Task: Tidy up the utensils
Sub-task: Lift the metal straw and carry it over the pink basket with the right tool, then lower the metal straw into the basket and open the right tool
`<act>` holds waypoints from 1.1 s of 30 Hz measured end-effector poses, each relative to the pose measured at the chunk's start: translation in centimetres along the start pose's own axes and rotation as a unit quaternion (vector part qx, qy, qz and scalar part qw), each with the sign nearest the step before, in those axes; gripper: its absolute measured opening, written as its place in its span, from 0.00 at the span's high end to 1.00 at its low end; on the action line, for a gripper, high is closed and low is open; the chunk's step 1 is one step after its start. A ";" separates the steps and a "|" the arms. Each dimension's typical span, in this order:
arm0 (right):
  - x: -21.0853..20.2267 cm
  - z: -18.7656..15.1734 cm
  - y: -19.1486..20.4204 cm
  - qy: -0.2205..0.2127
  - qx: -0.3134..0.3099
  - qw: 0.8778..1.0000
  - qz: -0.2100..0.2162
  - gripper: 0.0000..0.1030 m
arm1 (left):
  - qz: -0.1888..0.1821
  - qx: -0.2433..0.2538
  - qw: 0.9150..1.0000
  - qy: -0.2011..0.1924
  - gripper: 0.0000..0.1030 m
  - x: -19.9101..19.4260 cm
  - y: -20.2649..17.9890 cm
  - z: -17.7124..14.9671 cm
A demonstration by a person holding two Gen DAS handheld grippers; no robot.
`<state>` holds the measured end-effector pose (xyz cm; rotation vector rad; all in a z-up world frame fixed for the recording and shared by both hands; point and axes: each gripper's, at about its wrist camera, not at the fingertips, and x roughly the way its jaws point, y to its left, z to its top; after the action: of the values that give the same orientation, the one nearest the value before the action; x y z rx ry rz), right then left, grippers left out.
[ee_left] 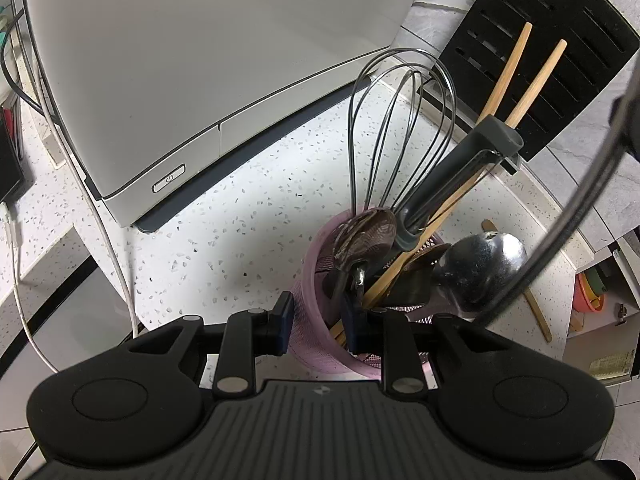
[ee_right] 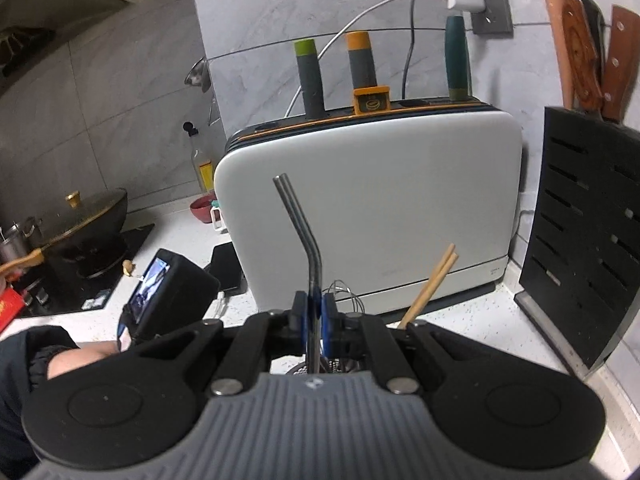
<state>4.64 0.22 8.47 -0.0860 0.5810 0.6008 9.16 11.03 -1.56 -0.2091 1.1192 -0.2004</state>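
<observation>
clearly the step in hand is loading the round pink mesh-walled utensil holder [ee_left: 316,280], which stands on the white speckled countertop [ee_left: 240,240] in front of the pale grey boxy appliance [ee_left: 180,60]. the left gripper [ee_left: 318,326] has its jaws closed on the holder's near wall, one blue pad outside and one inside the rim, steadying it. already standing in the holder are a wire balloon whisk with a dark grey handle [ee_left: 404,120], a pair of wooden chopsticks [ee_left: 516,76], a tarnished metal spoon [ee_left: 366,240] and a shiny steel ladle bowl [ee_left: 484,268].

the right gripper [ee_right: 315,316] has its jaws pinched shut on two bent stainless steel drinking straws [ee_right: 298,220], held upright with their angled ends leaning away to the upper left; the whisk wires and chopstick tips show just below and beyond it, so it appears to be above the holder.

next, i judge, the straws' lower ends need aiming into a free gap among the crowded handles, then lowering before letting go, while the left grip keeps the light holder from tipping.
</observation>
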 end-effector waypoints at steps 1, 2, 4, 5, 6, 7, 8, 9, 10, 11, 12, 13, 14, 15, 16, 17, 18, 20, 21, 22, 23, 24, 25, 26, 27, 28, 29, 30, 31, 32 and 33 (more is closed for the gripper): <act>0.1 -0.1 0.1 0.000 -0.004 1.000 -0.001 0.97 | 0.000 0.000 1.000 0.000 0.73 0.0 0.0 0.0; 0.3 -0.1 0.2 0.000 -0.007 1.000 0.000 0.97 | 0.000 0.000 1.000 0.000 0.73 0.0 0.0 0.0; 0.7 -0.3 0.4 0.002 -0.012 1.000 -0.001 0.97 | 0.000 0.000 1.000 0.000 0.73 0.0 0.0 0.0; 0.9 -0.4 0.4 0.004 -0.014 1.000 -0.002 0.97 | -0.001 0.000 1.000 0.000 0.73 0.0 0.0 0.0; 1.0 -0.5 0.5 0.005 -0.016 1.000 -0.002 0.97 | -0.001 0.000 1.000 0.000 0.73 0.0 0.0 0.0; 1.2 -0.6 0.6 0.007 -0.017 1.000 -0.003 0.97 | -0.001 0.000 1.000 0.000 0.73 0.0 0.0 0.0; 1.4 -0.8 0.6 0.009 -0.019 1.000 -0.003 0.97 | 0.000 0.000 1.000 0.000 0.73 0.0 0.0 0.0; 1.6 -1.0 0.7 0.012 -0.019 1.000 -0.003 0.97 | -0.001 0.000 1.000 0.000 0.73 0.0 0.0 0.0; 1.8 -1.1 0.7 0.015 -0.021 1.000 -0.004 0.97 | 0.000 0.000 1.000 0.000 0.73 0.0 0.0 0.0; 1.9 -1.3 0.8 0.016 -0.023 1.000 -0.005 0.97 | 0.000 0.000 1.000 0.000 0.73 0.0 0.0 0.0; 2.1 -1.5 0.8 0.018 -0.025 0.999 -0.006 0.97 | 0.000 0.000 1.000 0.000 0.73 0.0 0.0 0.0; 2.3 -1.7 0.8 0.021 -0.026 0.999 -0.006 0.97 | -0.001 0.000 1.000 0.000 0.73 0.0 0.0 0.0; 2.4 -1.8 0.8 0.022 -0.026 0.999 -0.006 0.97 | -0.001 0.000 1.000 0.000 0.73 0.0 0.0 0.0; 2.5 -2.0 0.8 0.025 -0.028 0.999 -0.007 0.97 | -0.001 0.000 1.000 0.000 0.73 0.0 0.0 0.0; 2.6 -2.1 0.8 0.027 -0.029 0.999 -0.008 0.97 | -0.001 0.000 1.000 0.000 0.73 0.0 0.0 0.0; 2.6 -2.3 0.8 0.025 -0.031 0.999 -0.009 0.97 | -0.001 0.000 1.000 0.000 0.73 0.0 0.0 0.0; 2.5 -2.4 0.7 0.024 -0.032 0.999 -0.008 0.97 | -0.001 0.000 1.000 0.000 0.73 0.0 0.0 0.0; 2.4 -2.4 0.6 0.024 -0.030 0.999 -0.007 0.97 | -0.001 0.000 1.000 0.000 0.73 0.0 0.0 0.0; 2.4 -2.4 0.6 0.024 -0.030 0.999 -0.008 0.97 | -0.001 0.000 1.000 0.000 0.73 0.0 0.0 0.0; 2.3 -2.4 0.6 0.023 -0.032 0.999 -0.009 0.97 | -0.001 0.000 1.000 0.000 0.73 0.0 0.1 0.0; 2.2 -2.5 0.6 0.023 -0.034 0.999 -0.009 0.97 | -0.001 0.000 1.000 0.000 0.73 0.0 0.0 0.0; 2.1 -2.5 0.6 0.024 -0.036 0.999 -0.010 0.97 | -0.001 0.000 1.000 0.000 0.73 0.0 0.1 0.0; 1.9 -2.5 0.6 0.024 -0.037 0.999 -0.011 0.97 | -0.001 0.000 1.000 0.000 0.73 0.0 0.1 0.0; 1.6 -2.6 0.6 0.024 -0.037 0.999 -0.013 0.97 | -0.001 0.000 1.000 0.000 0.73 0.0 0.1 0.0; 1.5 -2.6 0.5 0.026 -0.036 0.999 -0.014 0.97 | -0.001 0.000 1.000 0.001 0.73 0.0 0.1 0.0; 1.4 -2.7 0.5 0.032 -0.034 0.999 -0.015 0.97 | 0.000 0.000 1.000 0.001 0.73 0.0 0.0 0.0; 1.4 -3.0 0.4 0.036 -0.034 0.999 -0.018 0.97 | 0.000 0.001 1.000 0.001 0.73 0.0 0.0 0.0; 1.4 -3.3 0.4 0.043 -0.035 0.998 -0.019 0.97 | 0.001 0.001 1.000 0.001 0.73 -0.1 -0.1 0.1; 1.5 -3.6 0.3 0.049 -0.036 0.998 -0.020 0.97 | 0.001 0.001 1.000 0.001 0.73 -0.1 -0.1 0.1; 1.7 -3.9 0.3 0.053 -0.036 0.998 -0.021 0.97 | 0.001 0.001 1.000 0.001 0.73 -0.1 -0.1 0.1; 1.7 -4.2 0.3 0.057 -0.036 0.997 -0.023 0.97 | 0.001 0.001 1.000 0.001 0.73 -0.1 -0.2 0.1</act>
<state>3.62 0.33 4.07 -0.2024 0.6655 0.5751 9.21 10.91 -1.39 -0.2054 1.1205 -0.1991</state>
